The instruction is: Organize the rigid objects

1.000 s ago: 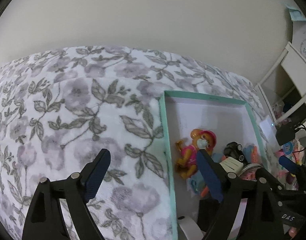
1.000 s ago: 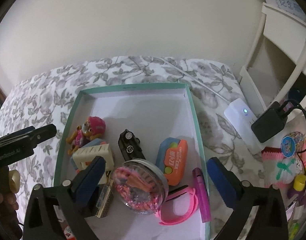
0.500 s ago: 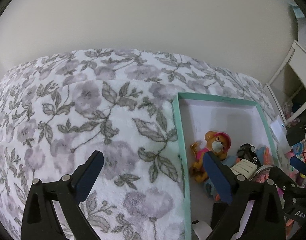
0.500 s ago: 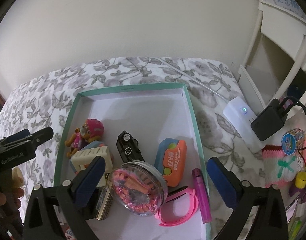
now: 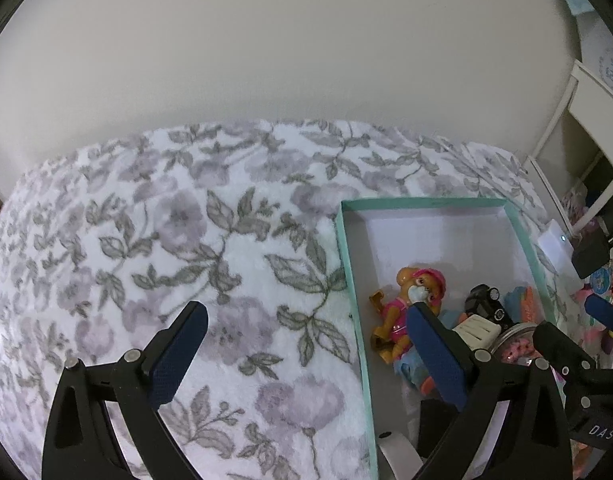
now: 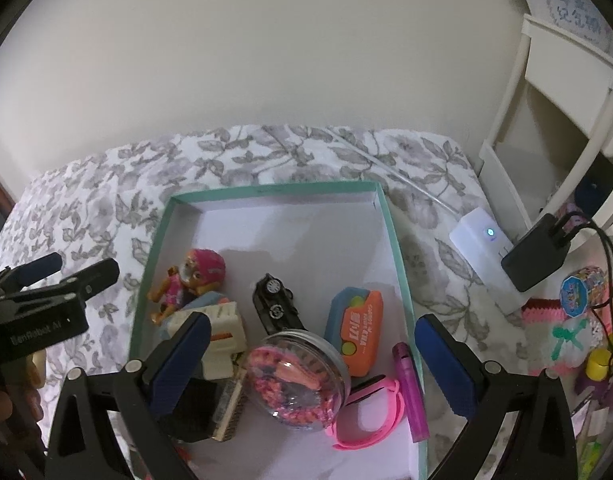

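Now left tongs gaping over fuzzy floral blanket, right tongs gaping, empty, above rectangular teal-rimmed box

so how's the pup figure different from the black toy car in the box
The pup figure is pink and tan with a pink helmet; the black toy car is plain black. The figure lies by the box's left wall; the car sits nearer the middle, touching the clear jar. Both rest inside the box.

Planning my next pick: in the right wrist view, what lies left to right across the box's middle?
Pup figure → black toy car → orange toy → purple tube, against the box wall.
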Tool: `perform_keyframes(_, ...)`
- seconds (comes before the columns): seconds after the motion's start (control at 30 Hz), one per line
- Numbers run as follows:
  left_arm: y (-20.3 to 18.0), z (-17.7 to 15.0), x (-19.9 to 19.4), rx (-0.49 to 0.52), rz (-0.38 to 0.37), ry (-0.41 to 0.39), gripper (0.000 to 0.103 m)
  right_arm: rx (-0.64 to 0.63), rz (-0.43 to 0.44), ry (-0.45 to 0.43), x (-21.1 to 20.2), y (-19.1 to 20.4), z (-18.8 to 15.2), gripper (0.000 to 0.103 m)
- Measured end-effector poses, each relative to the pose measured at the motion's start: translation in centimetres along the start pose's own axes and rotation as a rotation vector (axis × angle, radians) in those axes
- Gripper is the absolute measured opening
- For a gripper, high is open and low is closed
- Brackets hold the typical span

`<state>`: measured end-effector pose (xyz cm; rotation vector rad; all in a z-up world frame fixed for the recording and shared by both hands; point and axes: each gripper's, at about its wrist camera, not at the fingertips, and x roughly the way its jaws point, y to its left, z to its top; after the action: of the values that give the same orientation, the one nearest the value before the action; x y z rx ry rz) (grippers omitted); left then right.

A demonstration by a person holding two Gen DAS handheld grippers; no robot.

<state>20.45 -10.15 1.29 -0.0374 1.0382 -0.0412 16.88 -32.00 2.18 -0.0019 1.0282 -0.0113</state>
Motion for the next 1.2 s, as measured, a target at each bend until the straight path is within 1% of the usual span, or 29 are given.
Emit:
perform_keyframes(0.1,0.1,0.2,-1.2,0.001,0.002,-0.014,0.099,0.013,0.019,-0.016,-1.0,0.4,0.4,0.103)
perform_keyframes(0.17,0.3,0.2,-2.0,-0.012,-0.012,-0.005,0.1,0.027,0.031,-0.03,-1.4,0.7,0.6,0.103)
perform_keyframes(0.23,0.5,0.1,-2.7,-0.026,-0.019,0.002,0.1,0.042,0.041,-0.026,-1.8,1.0,0.7,0.103)
perform_keyframes(0.33,0.7,0.0,-3.7,-0.036,-0.013,0.005,0.1,0.047,0.058,-0.035,-2.6,1.6,0.8,0.103)
perform_keyframes(0.43,0.9,-0.3,-4.7,-0.053,-0.008,0.011,0.1,0.064,0.057,-0.03,-3.4,1.8,0.7,0.103)
perform_keyframes(0.53,1.2,-0.7,-5.7,-0.081,-0.045,0.024,0.1,0.079,0.061,-0.03,-4.5,1.9,0.5,0.103)
perform_keyframes(0.63,1.3,-1.2,-6.6,-0.088,-0.037,0.039,0.099,0.082,0.044,-0.033,-5.6,2.2,0.1,0.103)
perform_keyframes(0.73,1.4,-1.8,-8.0,-0.081,-0.028,0.033,0.099,0.09,0.043,-0.029,-6.5,2.1,-0.6,0.103)
perform_keyframes(0.9,1.8,-2.8,-9.9,-0.075,0.021,0.011,0.099,0.102,0.027,-0.027,-8.0,2.1,-2.0,0.103)
perform_keyframes(1.07,2.1,-5.0,-11.3,-0.068,0.026,0.002,0.099,0.098,0.021,-0.032,-9.4,2.5,-3.5,0.103)
perform_keyframes(1.2,2.9,-6.5,-11.9,-0.066,0.059,0.017,0.099,0.101,0.023,-0.031,-10.3,2.9,-5.2,0.103)
